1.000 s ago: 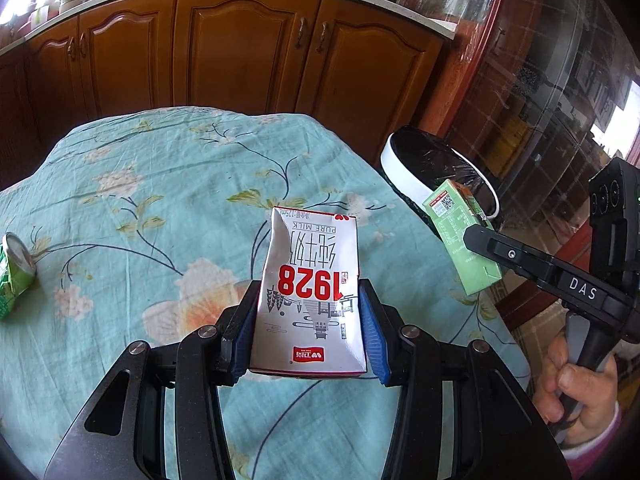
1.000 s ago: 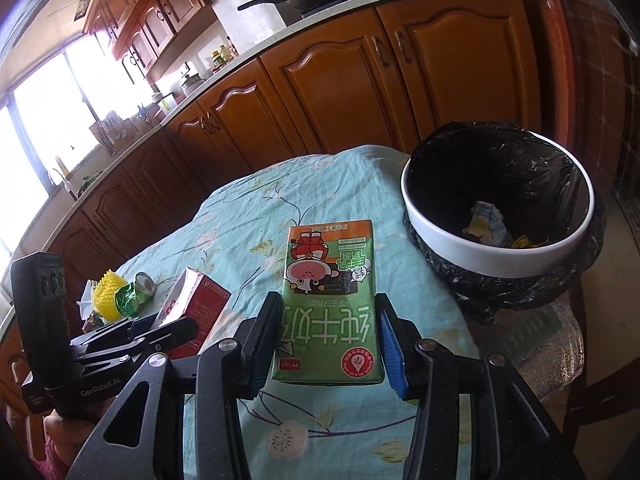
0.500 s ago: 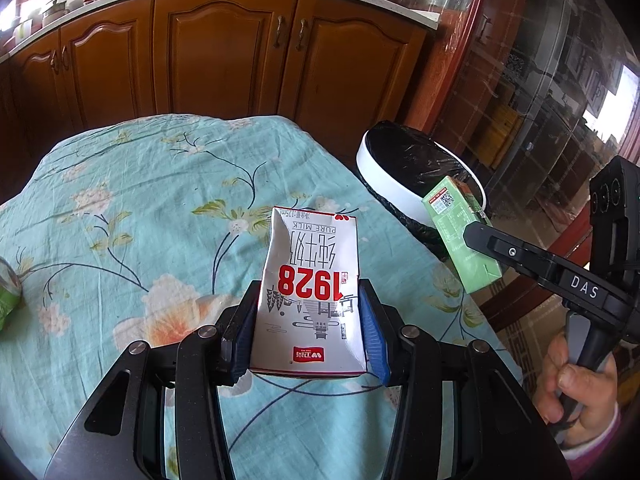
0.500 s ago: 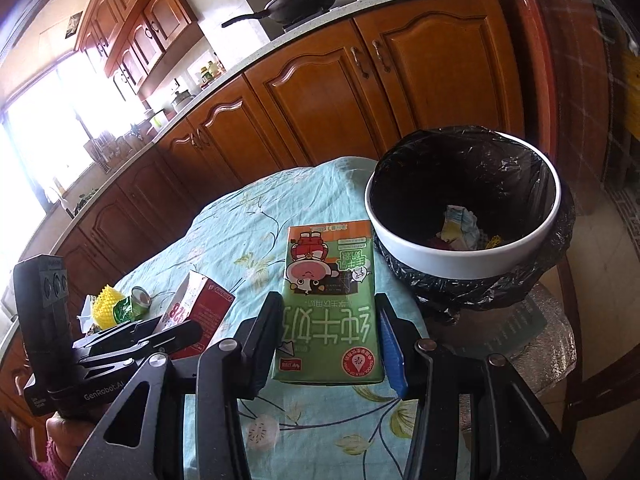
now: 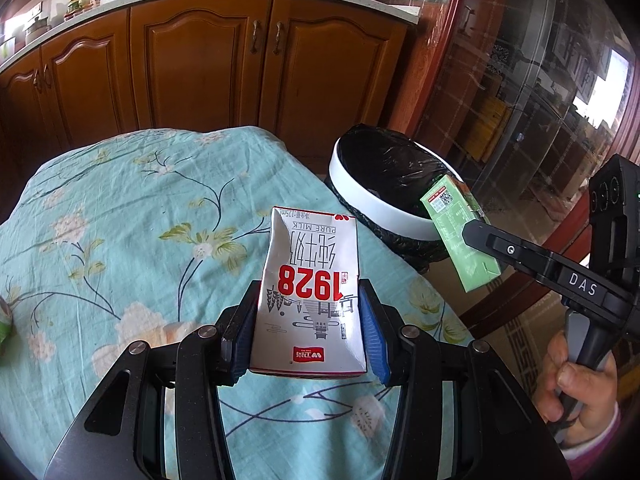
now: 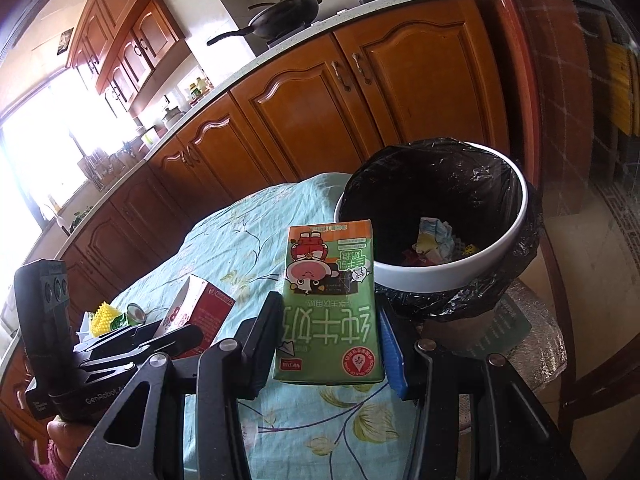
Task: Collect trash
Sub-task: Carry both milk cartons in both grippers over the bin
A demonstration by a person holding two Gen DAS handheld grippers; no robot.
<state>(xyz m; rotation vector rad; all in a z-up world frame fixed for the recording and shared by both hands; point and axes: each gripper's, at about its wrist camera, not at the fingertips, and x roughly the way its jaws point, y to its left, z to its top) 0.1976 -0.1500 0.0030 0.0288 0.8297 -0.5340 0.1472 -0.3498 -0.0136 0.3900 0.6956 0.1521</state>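
My left gripper [image 5: 308, 320] is shut on a white milk carton [image 5: 310, 292] marked 1928, held above the floral tablecloth [image 5: 120, 208]. My right gripper [image 6: 328, 344] is shut on a green milk carton [image 6: 330, 304], held near the rim of a white trash bin [image 6: 440, 276] lined with a black bag. The bin [image 5: 376, 200] holds some wrappers. In the left wrist view the green carton [image 5: 460, 232] hangs at the bin's near edge. The white carton shows red-sided in the right wrist view [image 6: 200, 308].
A green can [image 6: 134, 314] and a yellow spiky item [image 6: 104, 316] lie on the table's far left. Wooden cabinets [image 5: 200, 64] stand behind the table. The bin sits off the table's right corner, by a glass-fronted cabinet [image 5: 540, 100].
Both grippers have moved toward the bin with their cartons; the bin looks larger and nearer in both views. The green can has slid almost out of the left wrist view.
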